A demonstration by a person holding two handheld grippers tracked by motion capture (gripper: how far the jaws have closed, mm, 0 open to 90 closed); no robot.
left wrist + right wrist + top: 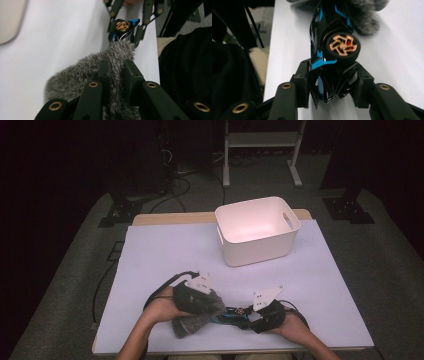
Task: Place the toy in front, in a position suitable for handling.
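near the front edge of the white table (pixel 150 250), your left gripper (pixel 197 295) has its jaws clenched on the grey fuzzy pouch (pixel 82 72), pinching a fold of its fur between the pads. your right gripper (pixel 265 312) is grasping the tail end of the black and blue toy car (pixel 329 37), jaws pressed against its sides just behind the copper-spoked wheel (pixel 343 45). the car's far end sits inside the pouch's mouth, so the two grippers face each other with the car between them. the white bin (pixel 257 230) stands well apart, toward the far side of the table.
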